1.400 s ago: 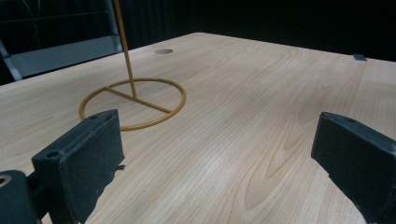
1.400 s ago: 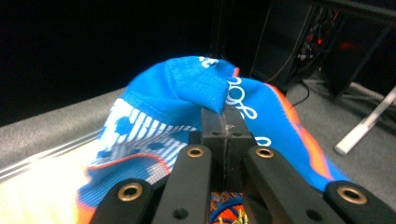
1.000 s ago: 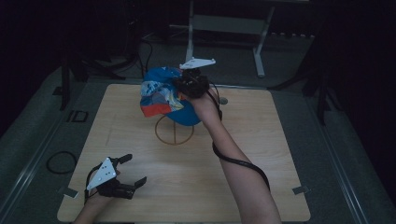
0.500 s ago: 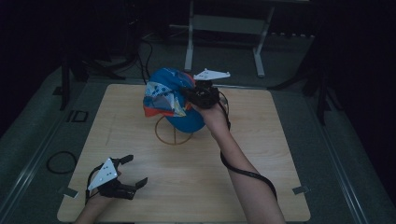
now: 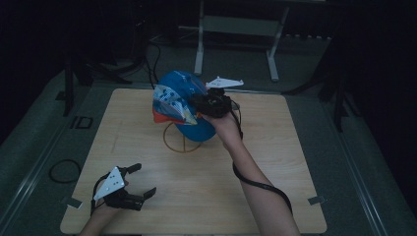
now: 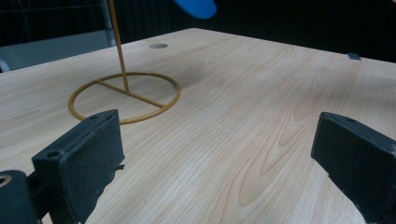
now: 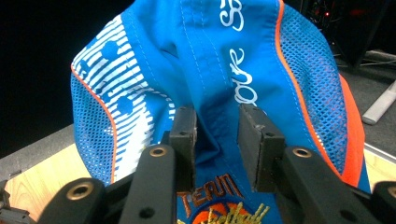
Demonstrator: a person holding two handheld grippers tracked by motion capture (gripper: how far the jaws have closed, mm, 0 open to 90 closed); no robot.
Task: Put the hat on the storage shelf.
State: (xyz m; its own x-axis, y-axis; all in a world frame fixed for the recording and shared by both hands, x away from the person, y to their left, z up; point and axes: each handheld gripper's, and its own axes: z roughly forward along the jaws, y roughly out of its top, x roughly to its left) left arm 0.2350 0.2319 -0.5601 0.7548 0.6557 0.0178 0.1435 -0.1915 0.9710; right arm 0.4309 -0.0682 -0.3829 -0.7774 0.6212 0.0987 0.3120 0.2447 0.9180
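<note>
Left gripper (image 5: 132,189) is rested at the near table (image 5: 295,162) edge, jaws spread wide, nothing held, well apart from the work. Farther in, a blue cap (image 5: 182,105) is hung on the gold wire stand (image 5: 183,140), crown up, brim pointed left. Right gripper (image 7: 215,135) (the nearer of the 2) is right at it, jaws just opened, loose fabric between them.
</note>
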